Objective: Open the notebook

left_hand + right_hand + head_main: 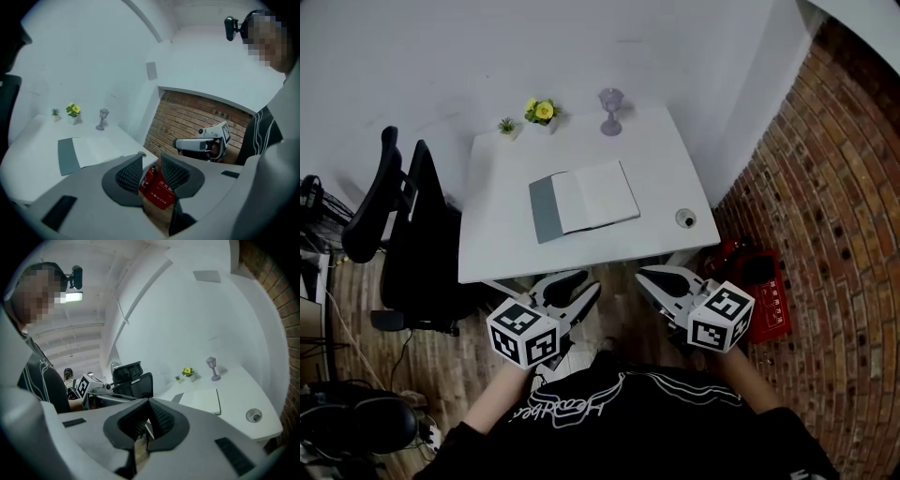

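A flower pot [542, 112] and goblet [610, 110] stand on the white table [675, 178].

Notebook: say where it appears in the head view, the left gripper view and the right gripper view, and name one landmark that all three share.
Head view: the notebook lies open at the middle of the table.
Left gripper view: low and left of centre.
Right gripper view: right of centre.
Shared landmark: the yellow flower pot, at the table's wall edge.
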{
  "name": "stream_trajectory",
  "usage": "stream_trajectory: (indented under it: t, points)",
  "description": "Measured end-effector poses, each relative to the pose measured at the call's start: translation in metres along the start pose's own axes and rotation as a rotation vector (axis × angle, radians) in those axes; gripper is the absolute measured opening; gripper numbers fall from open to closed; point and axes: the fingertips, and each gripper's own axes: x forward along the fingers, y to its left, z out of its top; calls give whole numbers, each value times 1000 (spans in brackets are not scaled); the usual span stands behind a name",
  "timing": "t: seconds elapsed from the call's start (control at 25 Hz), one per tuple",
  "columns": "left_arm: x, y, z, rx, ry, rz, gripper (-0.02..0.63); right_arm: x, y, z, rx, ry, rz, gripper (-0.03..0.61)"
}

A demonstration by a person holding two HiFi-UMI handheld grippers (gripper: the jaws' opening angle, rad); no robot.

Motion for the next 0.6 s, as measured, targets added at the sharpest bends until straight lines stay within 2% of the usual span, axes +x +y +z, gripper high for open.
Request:
stream_trajectory:
  t: [0.12,0.32,0.44,0.6]
  points:
    - [-6,-30,12,37,-24,-53,64,-10,14,10,-20,-41,35,0]
    - [-21,-60,26,70,-101,-93,43,-28,35,20,-55,-101,88,0]
    - [-23,-66,22,83,-111,-83,41,-35,40,14,-59,-104,95,0]
    - [-26,-71,16,60,-105,-88,41,-40,41,8,-37,-99,81,0]
